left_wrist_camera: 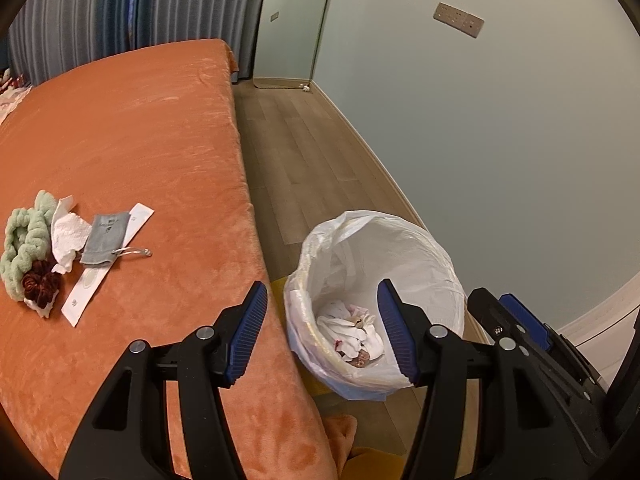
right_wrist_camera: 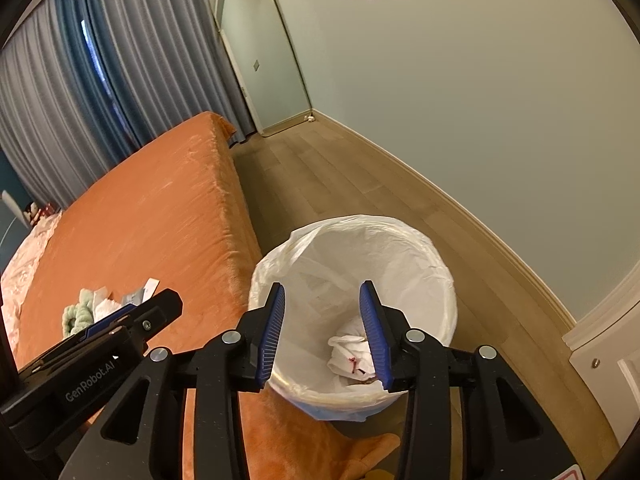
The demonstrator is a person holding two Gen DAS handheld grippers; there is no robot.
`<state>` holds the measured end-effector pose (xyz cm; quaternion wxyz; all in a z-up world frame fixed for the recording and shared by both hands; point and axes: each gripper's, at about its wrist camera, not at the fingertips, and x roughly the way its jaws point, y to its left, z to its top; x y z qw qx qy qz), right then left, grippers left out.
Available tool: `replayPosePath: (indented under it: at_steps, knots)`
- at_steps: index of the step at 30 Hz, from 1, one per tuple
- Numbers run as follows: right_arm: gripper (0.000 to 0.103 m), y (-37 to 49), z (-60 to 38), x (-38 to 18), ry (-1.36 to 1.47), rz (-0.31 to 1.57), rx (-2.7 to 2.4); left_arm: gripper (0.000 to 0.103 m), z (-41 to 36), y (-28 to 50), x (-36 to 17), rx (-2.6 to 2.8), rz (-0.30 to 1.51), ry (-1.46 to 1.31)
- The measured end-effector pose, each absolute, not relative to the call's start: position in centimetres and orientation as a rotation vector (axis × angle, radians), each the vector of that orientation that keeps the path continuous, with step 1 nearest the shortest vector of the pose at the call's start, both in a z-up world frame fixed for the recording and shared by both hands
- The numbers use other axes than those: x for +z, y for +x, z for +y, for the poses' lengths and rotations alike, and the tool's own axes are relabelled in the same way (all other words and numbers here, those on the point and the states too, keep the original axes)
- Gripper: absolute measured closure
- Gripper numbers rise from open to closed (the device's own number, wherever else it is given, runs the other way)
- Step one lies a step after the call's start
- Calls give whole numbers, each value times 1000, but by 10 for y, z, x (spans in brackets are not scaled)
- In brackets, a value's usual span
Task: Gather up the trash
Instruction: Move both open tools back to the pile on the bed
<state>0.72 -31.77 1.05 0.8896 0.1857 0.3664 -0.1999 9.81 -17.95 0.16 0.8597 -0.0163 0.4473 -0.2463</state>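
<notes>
A bin with a white liner (left_wrist_camera: 400,220) stands on the floor beside the bed. Crumpled white tissues (left_wrist_camera: 352,332) with red stains lie at its bottom. My left gripper (left_wrist_camera: 322,286) hangs open over the bin's near-left rim, nothing between its blue pads. My right gripper (right_wrist_camera: 323,286) is open above the bin (right_wrist_camera: 400,224), empty too, with the tissues (right_wrist_camera: 348,350) below it. On the bed lies a pile: a green scrunchie (left_wrist_camera: 24,240), a white tissue (left_wrist_camera: 68,236), a grey pouch (left_wrist_camera: 106,236), a white paper strip (left_wrist_camera: 88,284) and a dark red scrunchie (left_wrist_camera: 40,284).
The bed has an orange blanket (left_wrist_camera: 140,140) whose edge runs next to the bin. Wood floor (left_wrist_camera: 304,152) stretches to a leaning mirror (right_wrist_camera: 260,52) and grey-blue curtains (right_wrist_camera: 80,80). A pale wall (left_wrist_camera: 480,140) with a skirting board runs on the right.
</notes>
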Motion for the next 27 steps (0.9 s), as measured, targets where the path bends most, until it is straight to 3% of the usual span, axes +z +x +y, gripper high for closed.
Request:
replayPosePath:
  at_steps: [20,27]
  knots:
    - [55,54,-198,4,260,822,-251,48,-18,130,-21,-265,967,-185]
    - [55,74,-136,-8,210,867,-162,39,53,141,-39,-138,980,-215]
